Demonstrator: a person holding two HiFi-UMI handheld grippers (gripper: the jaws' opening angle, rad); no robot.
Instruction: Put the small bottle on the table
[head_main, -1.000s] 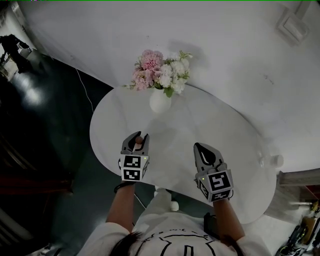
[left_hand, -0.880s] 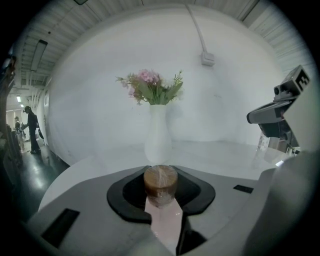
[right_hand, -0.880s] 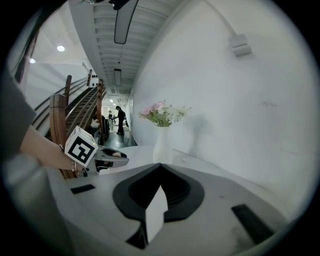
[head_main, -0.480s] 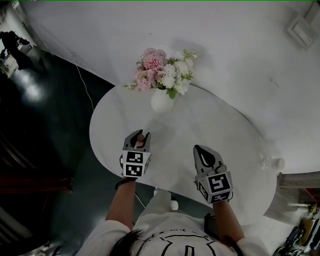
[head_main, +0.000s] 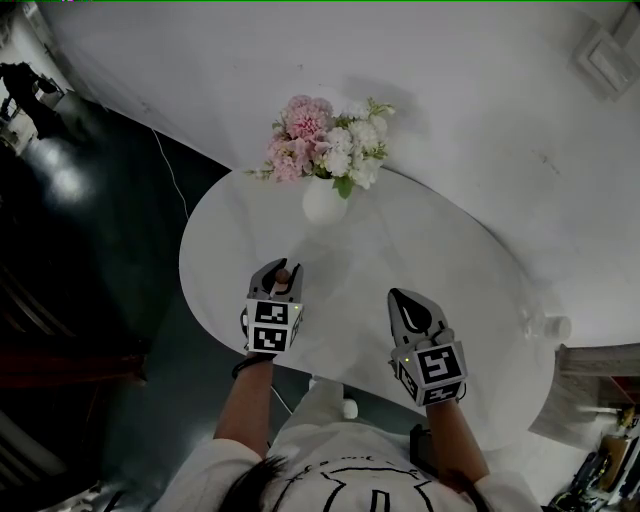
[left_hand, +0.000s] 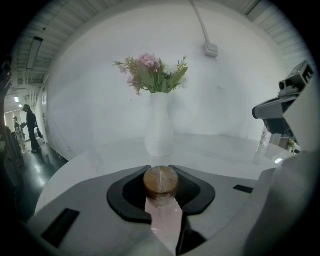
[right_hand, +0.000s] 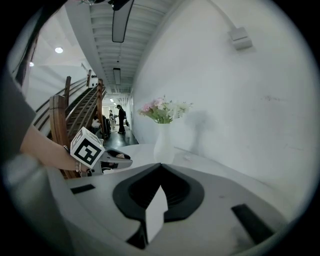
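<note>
Left gripper (head_main: 277, 270): jaws part-way closed and clamped on the small bottle (left_hand: 161, 186). The black pads press on it from both sides just below the cap.

Small bottle: the cap is round, brown and wood-grained, with a flat top that faces the left gripper's camera. Below the cap the body is pale pink and smooth, running back between the jaws toward the camera. Only the cap end passes the pads; the base is hidden inside the gripper. In the head view the cap shows as a small brown spot between the jaw tips.

Position: the bottle is held over the white table (head_main: 215, 262), within the table's near left part. No view shows whether its base touches the surface.

Right gripper (right_hand: 161, 165): jaws closed tip to tip, with nothing between them. It sits to the right of the left gripper and well apart from it, also over the table.

Ahead of the left jaws, well beyond the bottle, a white vase (left_hand: 159, 131) stands upright on the table, holding pink and white flowers (head_main: 325, 148).
</note>
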